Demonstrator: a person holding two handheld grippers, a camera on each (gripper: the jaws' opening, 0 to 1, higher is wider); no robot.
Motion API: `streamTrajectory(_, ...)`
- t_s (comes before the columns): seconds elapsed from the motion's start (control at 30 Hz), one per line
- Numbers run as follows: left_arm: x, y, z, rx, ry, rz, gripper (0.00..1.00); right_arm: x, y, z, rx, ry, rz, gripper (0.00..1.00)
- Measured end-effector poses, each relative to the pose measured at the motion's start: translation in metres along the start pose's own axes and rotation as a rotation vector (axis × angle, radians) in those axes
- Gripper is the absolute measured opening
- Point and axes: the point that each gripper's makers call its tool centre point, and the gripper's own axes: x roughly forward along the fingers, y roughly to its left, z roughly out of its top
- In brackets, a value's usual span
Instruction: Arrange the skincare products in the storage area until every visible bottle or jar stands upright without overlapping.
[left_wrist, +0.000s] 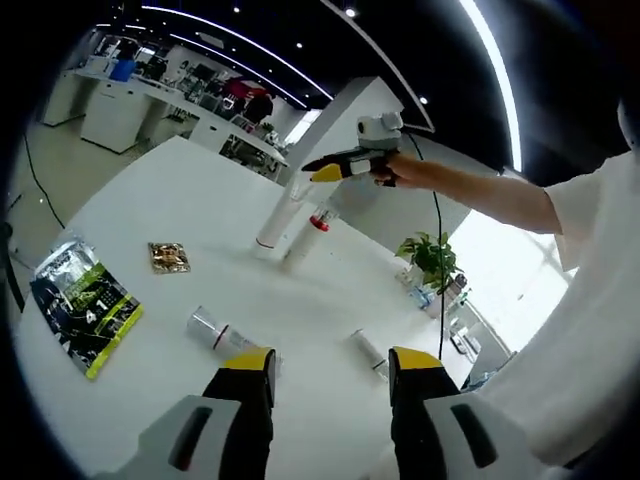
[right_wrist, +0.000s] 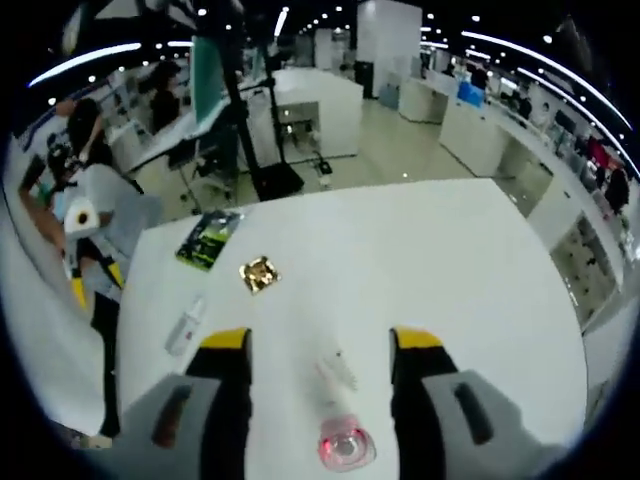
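Both grippers' jaws released, gripping nothing. Left gripper (left_wrist: 330, 365) hovers over two bottles (left_wrist: 222, 333) lying on white table (left_wrist: 180, 190); right gripper (right_wrist: 320, 340) above upright red-banded bottle (right_wrist: 345, 440).

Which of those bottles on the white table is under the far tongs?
The tall white bottle with the red band, standing beside a plain white tube. The other two bottles lie on their sides near the camera.

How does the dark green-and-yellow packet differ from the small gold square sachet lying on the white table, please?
The dark green-and-yellow packet is clearly larger and oblong; the small gold square sachet is little and square. The packet is dark with printed lettering, the sachet shiny gold. The packet sits at the table's edge, the sachet further in. Both lie flat on the white table.
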Motion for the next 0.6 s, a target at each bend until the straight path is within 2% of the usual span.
streamTrajectory(0.07,0.000,0.000,0.001,0.000,-0.007,0.000,0.47,0.005,0.003,-0.008,-0.020,0.071,0.025,0.52)
streamTrajectory(0.13,0.000,-0.001,0.001,-0.002,-0.007,-0.002,0.47,0.007,0.003,-0.012,-0.041,0.112,0.031,0.51)
streamTrajectory(0.4,0.005,-0.001,0.001,0.007,0.003,-0.017,0.47,0.013,0.001,-0.020,-0.069,0.196,0.048,0.47)
streamTrajectory(0.6,0.009,0.000,0.002,0.011,0.017,-0.027,0.46,0.019,-0.006,-0.030,-0.095,0.262,0.055,0.40)
